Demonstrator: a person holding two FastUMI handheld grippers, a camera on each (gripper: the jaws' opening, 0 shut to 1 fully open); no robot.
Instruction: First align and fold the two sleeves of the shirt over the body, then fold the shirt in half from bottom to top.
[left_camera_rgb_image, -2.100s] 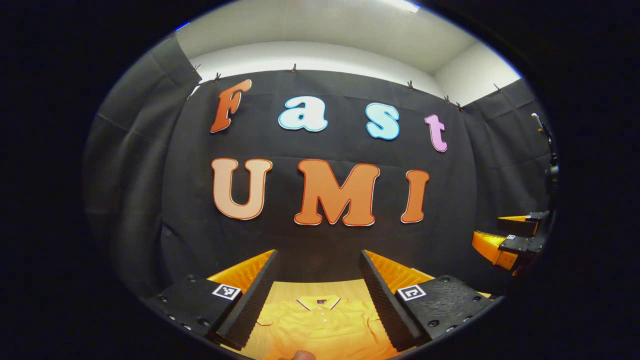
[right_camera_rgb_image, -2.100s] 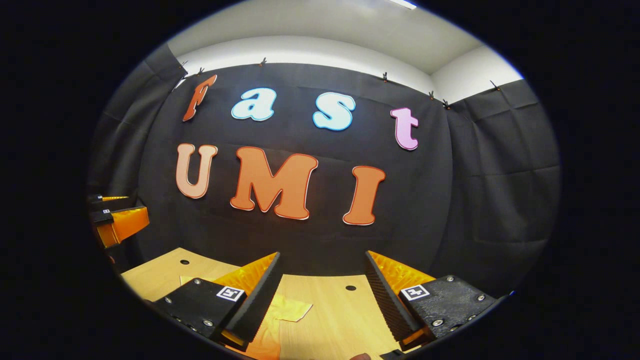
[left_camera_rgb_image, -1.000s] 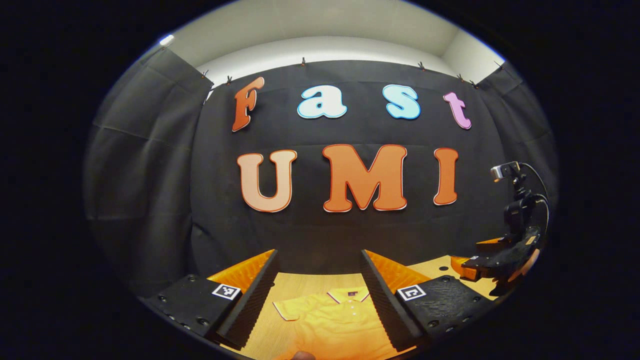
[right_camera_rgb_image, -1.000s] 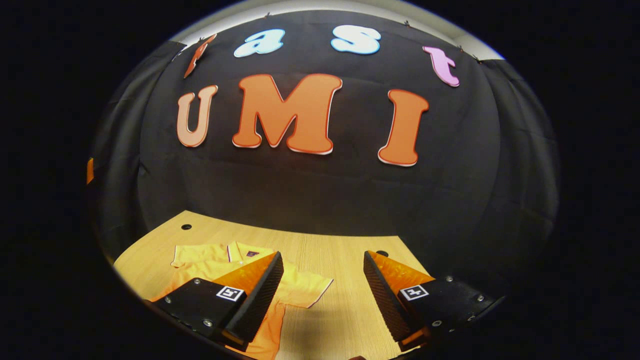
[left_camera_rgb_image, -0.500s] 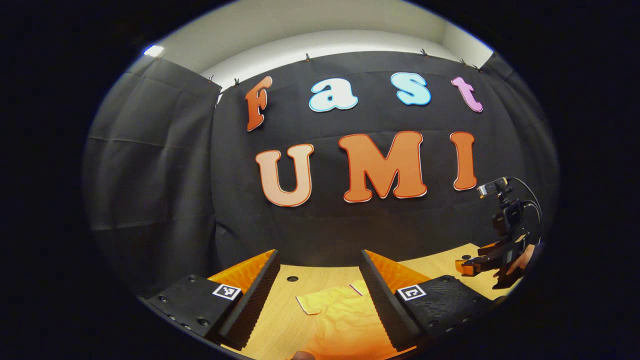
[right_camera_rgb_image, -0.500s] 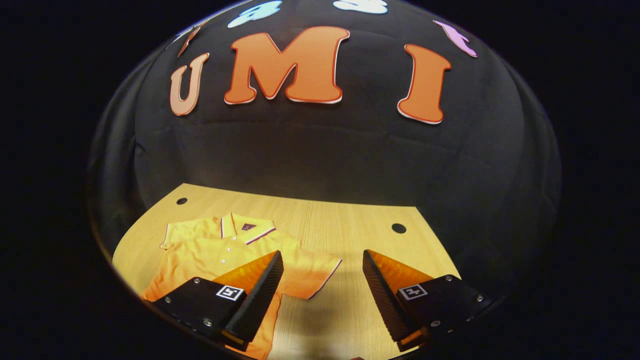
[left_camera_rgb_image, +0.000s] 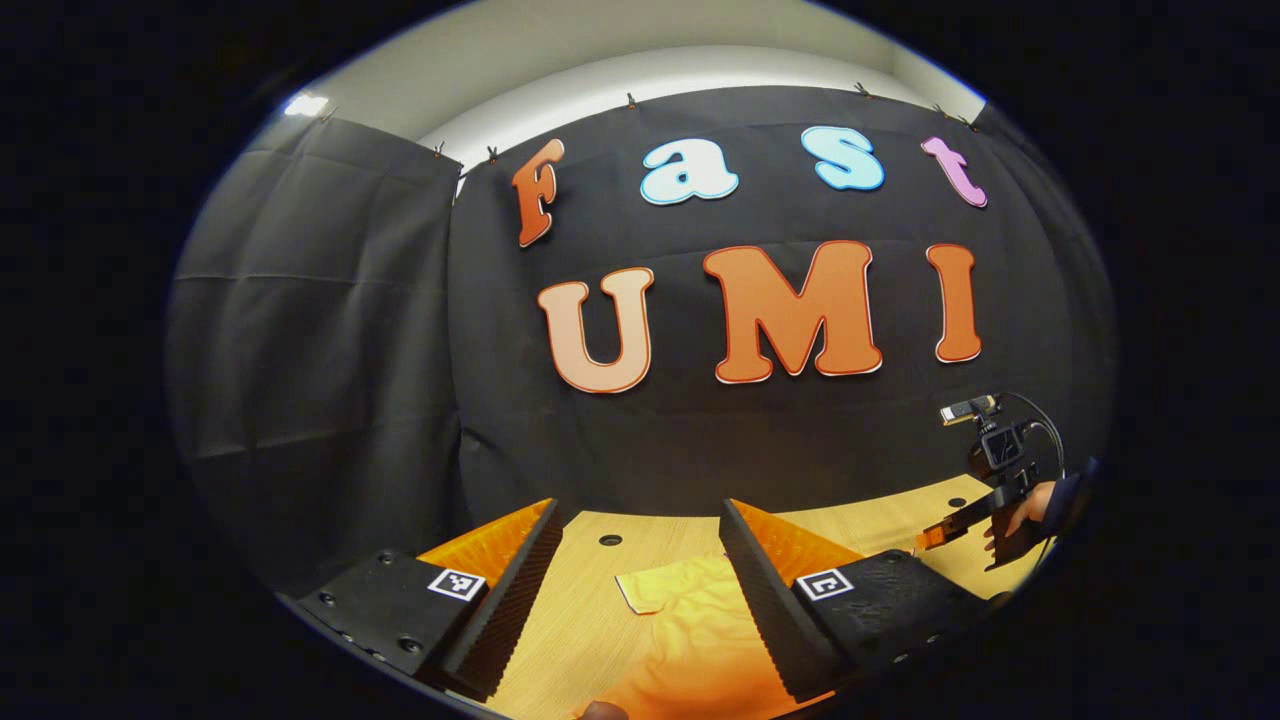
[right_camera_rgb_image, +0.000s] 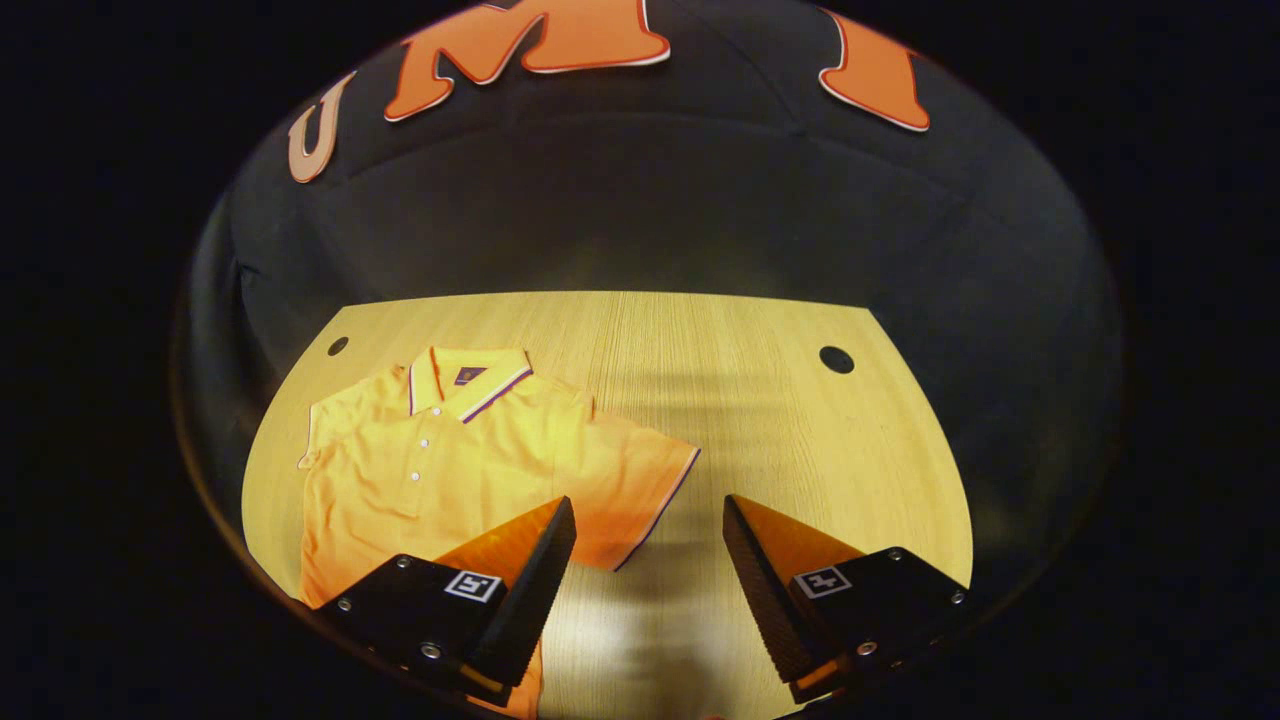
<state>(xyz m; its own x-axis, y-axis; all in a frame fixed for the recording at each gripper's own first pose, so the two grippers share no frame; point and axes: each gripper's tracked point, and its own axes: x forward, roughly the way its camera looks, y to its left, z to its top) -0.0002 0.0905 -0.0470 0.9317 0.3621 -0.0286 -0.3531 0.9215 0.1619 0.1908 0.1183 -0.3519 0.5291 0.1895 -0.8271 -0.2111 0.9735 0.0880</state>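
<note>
Right gripper view: right gripper gapes wide above the worktop, shirt at ten o'clock; left gripper wide too.

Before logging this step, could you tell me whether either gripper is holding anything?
Nothing: left gripper and right gripper are open above the shirt.

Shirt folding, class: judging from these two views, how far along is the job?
Done: nothing is folded; the shirt lies flat on the table, collar up, its sleeve spread outward. In hand: the right gripper hangs open over that sleeve's edge, and the left gripper is open above the other sleeve. Left: both sleeve folds, then the bottom-to-top fold.
</note>
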